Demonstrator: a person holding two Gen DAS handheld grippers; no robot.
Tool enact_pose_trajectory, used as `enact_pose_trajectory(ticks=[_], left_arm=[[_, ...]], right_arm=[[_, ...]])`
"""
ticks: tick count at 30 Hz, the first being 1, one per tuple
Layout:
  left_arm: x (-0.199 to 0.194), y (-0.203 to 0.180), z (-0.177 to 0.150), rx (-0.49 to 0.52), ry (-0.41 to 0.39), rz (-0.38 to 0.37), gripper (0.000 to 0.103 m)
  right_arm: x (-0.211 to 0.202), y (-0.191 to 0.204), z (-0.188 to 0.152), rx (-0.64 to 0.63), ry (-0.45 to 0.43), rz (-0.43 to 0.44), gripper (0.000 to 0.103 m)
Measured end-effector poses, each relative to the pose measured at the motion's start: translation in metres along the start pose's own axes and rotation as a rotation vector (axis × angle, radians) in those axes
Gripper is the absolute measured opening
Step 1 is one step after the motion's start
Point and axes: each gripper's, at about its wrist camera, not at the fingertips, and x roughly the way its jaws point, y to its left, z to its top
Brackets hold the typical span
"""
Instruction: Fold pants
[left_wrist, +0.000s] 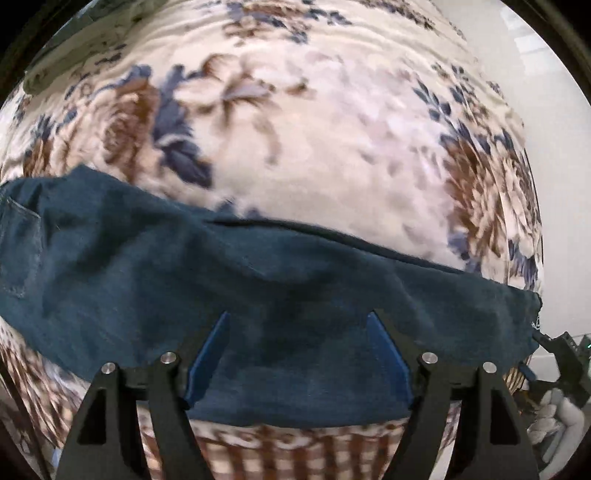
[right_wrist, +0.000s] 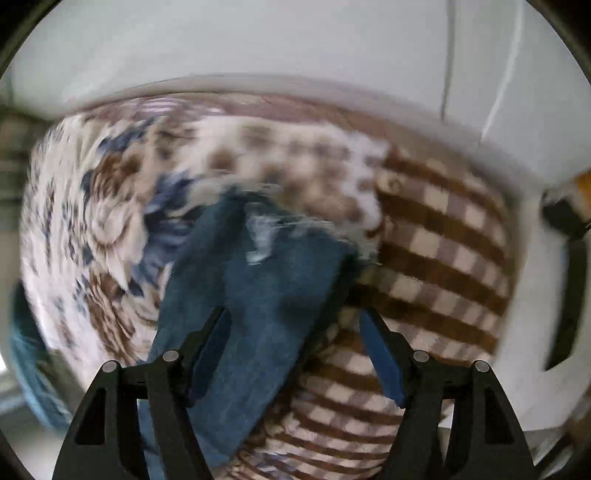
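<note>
Dark blue pants (left_wrist: 258, 280) lie in a long band across the floral bedspread (left_wrist: 332, 147), a back pocket at the far left. My left gripper (left_wrist: 297, 321) is open, its blue-padded fingers spread just above the cloth. In the right wrist view a pant leg (right_wrist: 258, 295) with a frayed hem runs away from me across the bed. My right gripper (right_wrist: 293, 317) is open over it, the left finger over the cloth, the right finger (right_wrist: 380, 350) beside its edge. The right gripper also shows in the left wrist view (left_wrist: 554, 354) at the pants' right end.
The bed has a brown-and-white checked border (right_wrist: 443, 258) along its near edge. A white wall (right_wrist: 295, 44) stands behind the bed. A grey-green cloth (left_wrist: 74, 55) lies at the far left of the bed. The right wrist view is motion-blurred.
</note>
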Motion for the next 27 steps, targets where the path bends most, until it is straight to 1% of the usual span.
enact_pose_trajectory(ticks=[1, 2, 3, 4, 5, 6, 7, 8, 9, 10, 11, 12, 13, 15, 16, 17, 18, 20, 22, 25, 26, 27], left_arm=[[0.003, -0.005, -0.002, -0.008, 0.011, 0.003, 0.075], [0.006, -0.009, -0.004, -0.012, 0.019, 0.012, 0.075], [0.007, -0.012, -0.006, -0.013, 0.024, 0.021, 0.075], [0.009, -0.016, -0.007, -0.016, 0.03, 0.028, 0.075], [0.01, -0.019, -0.008, -0.018, 0.033, 0.036, 0.075], [0.01, -0.022, -0.009, -0.019, 0.035, 0.043, 0.075], [0.01, -0.024, -0.01, -0.022, 0.037, 0.046, 0.075], [0.01, -0.026, -0.01, -0.025, 0.035, 0.055, 0.075], [0.011, -0.028, -0.011, -0.027, 0.032, 0.07, 0.075], [0.012, -0.03, -0.011, -0.028, 0.031, 0.083, 0.075], [0.013, -0.032, -0.012, -0.032, 0.034, 0.088, 0.075], [0.015, -0.033, -0.011, -0.039, 0.039, 0.091, 0.075], [0.015, -0.033, -0.011, -0.049, 0.041, 0.09, 0.075], [0.015, -0.034, -0.011, -0.065, 0.034, 0.095, 0.075], [0.014, -0.034, -0.011, -0.072, 0.028, 0.103, 0.075], [0.012, -0.033, -0.01, -0.08, 0.019, 0.111, 0.075], [0.011, -0.032, -0.01, -0.085, 0.012, 0.116, 0.075], [0.006, -0.028, -0.007, -0.099, -0.008, 0.129, 0.075], [0.001, -0.021, -0.001, -0.097, -0.036, 0.157, 0.075], [-0.005, -0.013, 0.003, -0.092, -0.062, 0.184, 0.075], [-0.008, -0.009, 0.004, -0.094, -0.07, 0.192, 0.075], [-0.011, -0.005, 0.004, -0.098, -0.082, 0.196, 0.075]], right_arm=[[0.006, -0.007, 0.002, 0.015, 0.015, 0.053, 0.075], [0.018, -0.015, 0.004, 0.03, 0.046, 0.136, 0.075], [0.03, -0.02, 0.003, 0.046, 0.065, 0.188, 0.076], [0.035, -0.025, 0.003, 0.059, 0.061, 0.256, 0.076], [0.038, -0.027, 0.003, 0.063, 0.052, 0.304, 0.076], [0.04, -0.028, 0.002, 0.069, 0.042, 0.353, 0.069], [0.04, -0.031, 0.002, 0.093, 0.034, 0.549, 0.057], [0.039, -0.026, 0.003, 0.071, 0.047, 0.616, 0.039], [0.04, -0.021, 0.002, 0.014, 0.043, 0.593, 0.039], [0.042, -0.019, 0.003, -0.02, 0.039, 0.553, 0.039], [0.053, -0.018, 0.004, -0.037, 0.055, 0.5, 0.04], [0.072, -0.021, 0.006, -0.015, 0.106, 0.497, 0.041], [0.081, -0.025, 0.008, 0.02, 0.118, 0.531, 0.041], [0.084, -0.028, 0.014, 0.05, 0.118, 0.579, 0.042], [0.082, -0.025, 0.014, 0.033, 0.111, 0.583, 0.041], [0.079, -0.022, 0.012, 0.003, 0.096, 0.569, 0.021], [0.074, -0.021, 0.011, -0.015, 0.085, 0.554, 0.009], [0.059, -0.025, 0.01, -0.003, 0.028, 0.552, 0.008], [0.05, -0.028, 0.009, -0.021, -0.026, 0.517, 0.008], [0.061, -0.035, 0.014, 0.035, 0.021, 0.519, 0.009], [0.061, -0.032, 0.015, 0.03, 0.03, 0.523, 0.012], [0.063, -0.029, 0.015, 0.016, 0.041, 0.518, 0.021]])
